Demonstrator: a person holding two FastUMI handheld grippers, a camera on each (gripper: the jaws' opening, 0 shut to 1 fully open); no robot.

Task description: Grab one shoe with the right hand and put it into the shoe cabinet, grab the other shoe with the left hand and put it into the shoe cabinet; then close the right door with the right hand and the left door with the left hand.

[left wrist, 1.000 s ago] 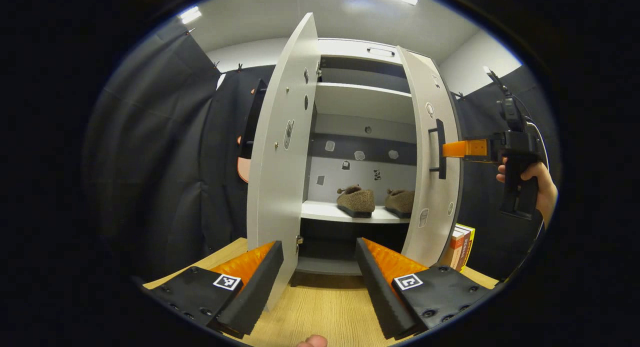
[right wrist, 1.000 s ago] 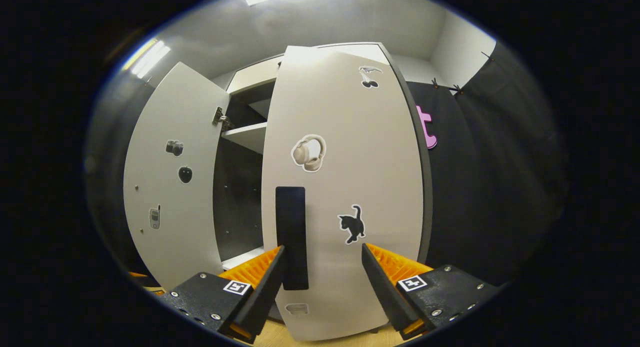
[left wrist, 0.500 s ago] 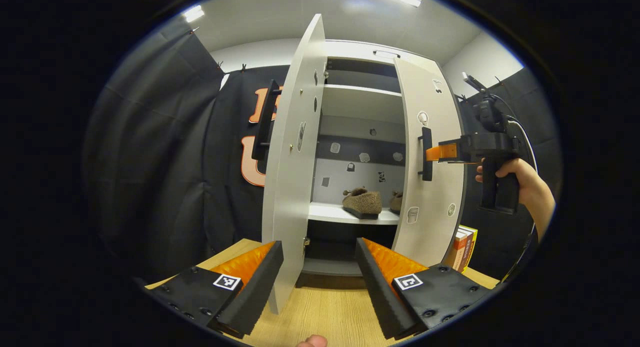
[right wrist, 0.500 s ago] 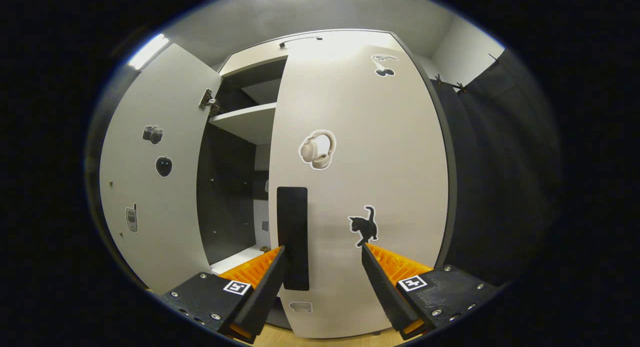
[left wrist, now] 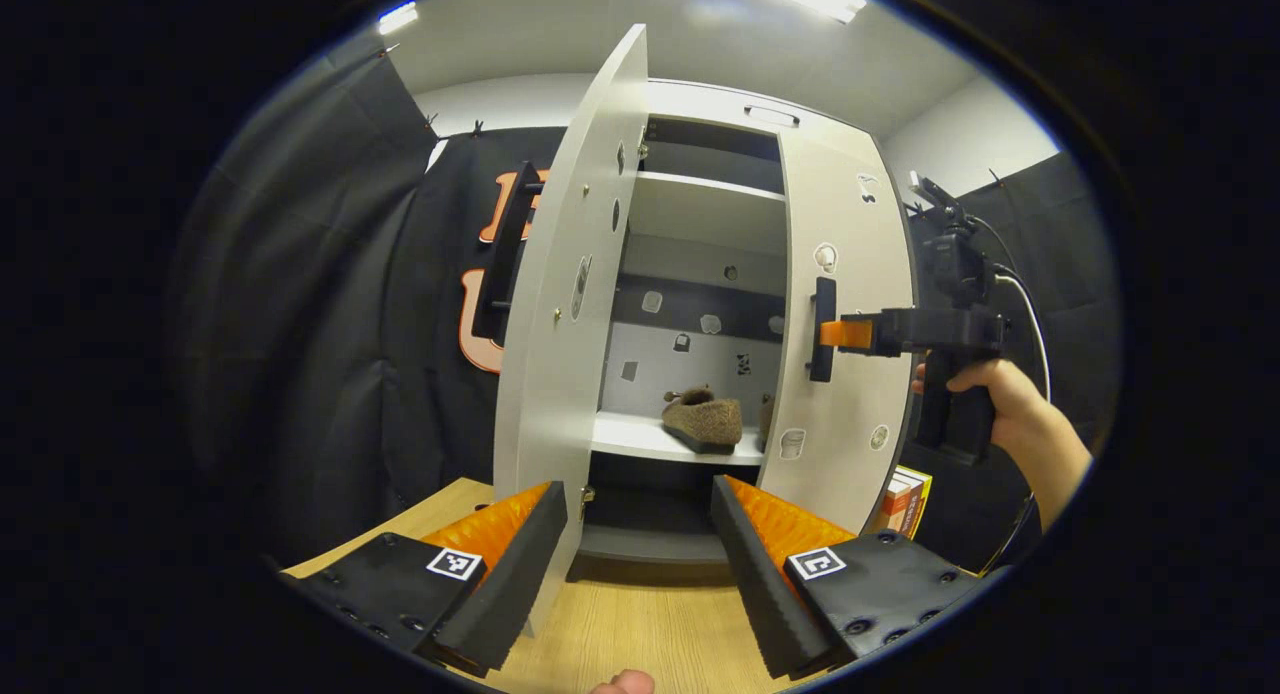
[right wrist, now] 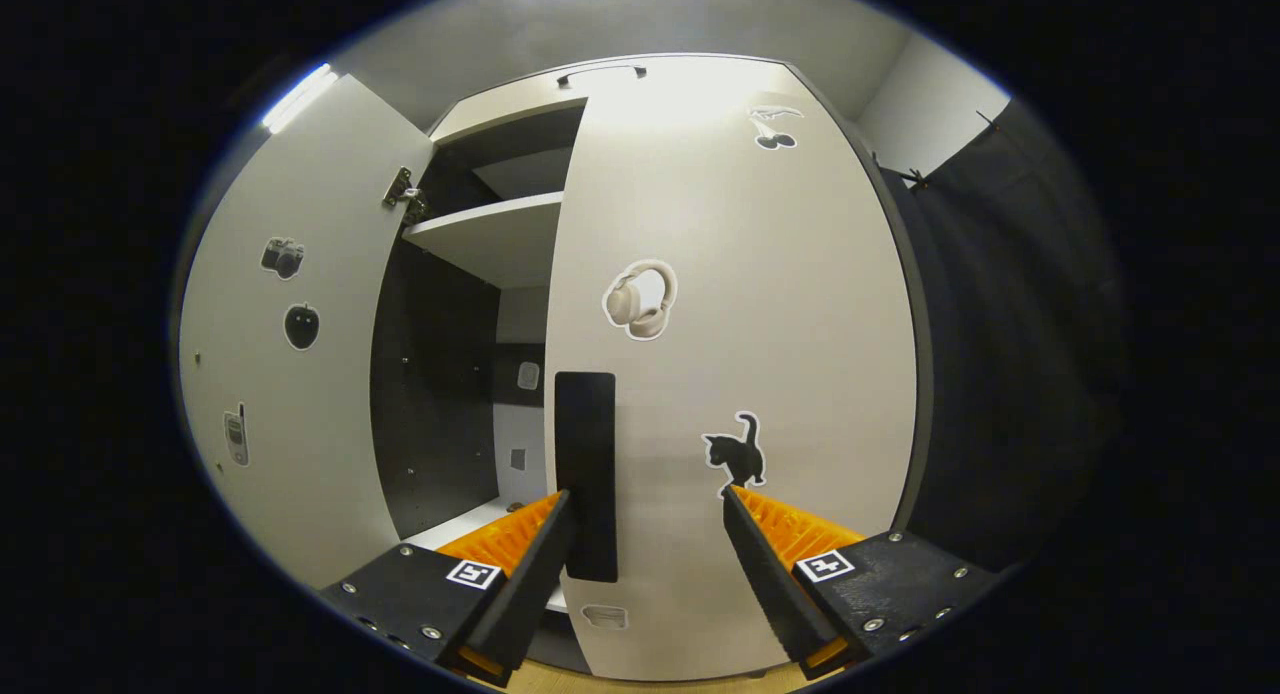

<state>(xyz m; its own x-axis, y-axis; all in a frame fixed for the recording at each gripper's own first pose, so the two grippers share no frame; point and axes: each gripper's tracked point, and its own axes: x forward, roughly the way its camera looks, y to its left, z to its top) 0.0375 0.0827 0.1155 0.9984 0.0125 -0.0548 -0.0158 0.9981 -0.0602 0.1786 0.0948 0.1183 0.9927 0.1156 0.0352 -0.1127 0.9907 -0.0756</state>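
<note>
The right tongs [right wrist: 645, 534] stand wide open with nothing gripped; the black handle [right wrist: 586, 474] of the right door [right wrist: 740, 374] lies between the fingers, close against the left one, whether touching cannot be told, while the other finger is well clear of it. In the left gripper view the same tongs [left wrist: 838, 333], held by a hand [left wrist: 1010, 414], reach the handle [left wrist: 821, 329] with their tip against the door front. The right door [left wrist: 840, 324] is nearly shut, leaving a gap toward the middle of the shoe cabinet [left wrist: 700, 154].

The left tongs [left wrist: 638, 534] are also wide open and empty, above the wooden tabletop [left wrist: 640, 624]. The lower edge of the left door [left wrist: 570, 304] shows just beside their left finger; that door stands swung far out, its handle [left wrist: 505, 244] on the outer face.

Through the gap, one brown shoe [left wrist: 703, 421] sits on the cabinet's lower shelf [left wrist: 640, 439], and a sliver of the second shoe [left wrist: 765, 422] shows just beside it, mostly hidden behind the right door.

Stickers dot both doors, among them headphones [right wrist: 640, 299] and a black cat [right wrist: 737, 452] on the right door. Some books [left wrist: 903, 499] stand on the tabletop just right of the cabinet.
</note>
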